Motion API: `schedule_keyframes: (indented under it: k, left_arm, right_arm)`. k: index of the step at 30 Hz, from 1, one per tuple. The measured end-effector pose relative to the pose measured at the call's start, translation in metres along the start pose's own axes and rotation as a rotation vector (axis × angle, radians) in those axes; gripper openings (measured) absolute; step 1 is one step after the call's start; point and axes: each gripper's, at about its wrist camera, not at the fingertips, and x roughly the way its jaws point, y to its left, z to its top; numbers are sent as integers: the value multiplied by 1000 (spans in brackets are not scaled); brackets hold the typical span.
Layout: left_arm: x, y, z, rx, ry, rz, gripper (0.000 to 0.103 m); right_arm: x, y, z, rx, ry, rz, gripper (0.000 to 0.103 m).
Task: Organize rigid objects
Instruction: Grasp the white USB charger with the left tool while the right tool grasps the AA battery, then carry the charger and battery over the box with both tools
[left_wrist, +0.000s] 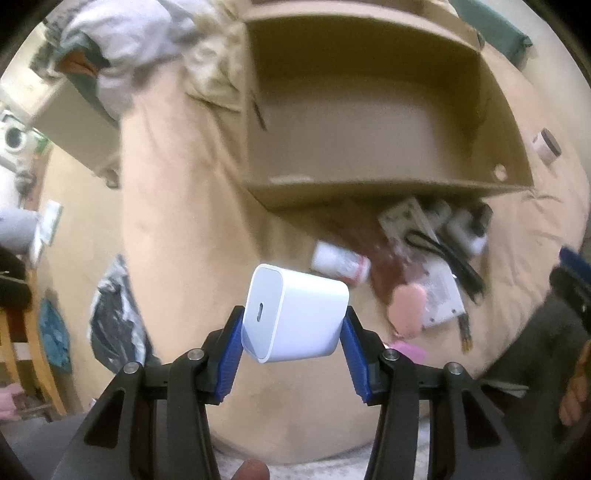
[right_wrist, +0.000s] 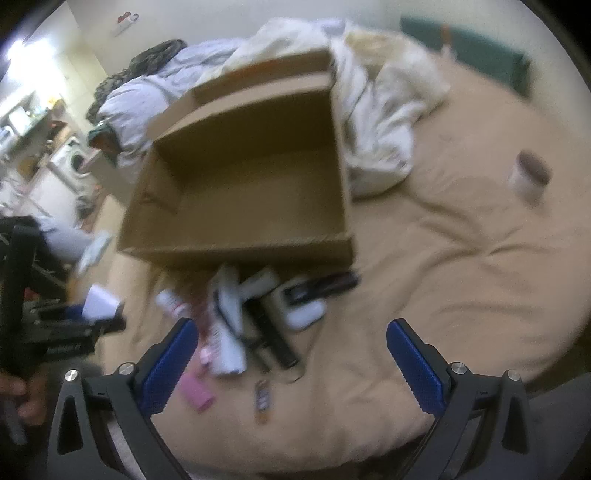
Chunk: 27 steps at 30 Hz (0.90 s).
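**White charger cube gripped, lifted off bed**

White glossy charger cube, rounded corners, clamped between left gripper ribbed blue pads. Port face points at camera-left, long axis roughly across jaws, tilted. Right gripper jaws wide, nothing between. Beyond: blurred clutter pile on tan bedsheet, then open cardboard box, matte brown.

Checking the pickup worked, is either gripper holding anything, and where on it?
The left gripper holds the white charger, pads on its two opposite side faces. The right gripper is open and holds nothing.
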Motion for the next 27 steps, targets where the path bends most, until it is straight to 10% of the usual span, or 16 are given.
schedule_keyframes:
  k: [5, 12, 15, 23, 25, 27]
  left_arm:
    - [4, 20, -5, -45, -13, -24, 46]
    - [-3, 32, -2, -95, -73, -56, 46]
    - [-3, 31, -2, -96, -68, -64, 46]
    - [-3, 22, -1, -62, -72, -61, 46]
    - [-1, 21, -2, -57, -70, -50, 46]
    - [1, 23, -2, -62, -63, -44, 46]
  right_arm:
    - [23, 0, -6, 32, 124, 45, 98]
    - [72, 27, -30, -79, 329, 0, 42]
    - [92, 34, -42, -109, 399, -36, 39]
    - [118, 54, -59, -233, 417, -162, 34]
    - [116, 59, -63, -266, 395, -184, 11]
    - [112, 59, -64, -258, 384, -165, 11]
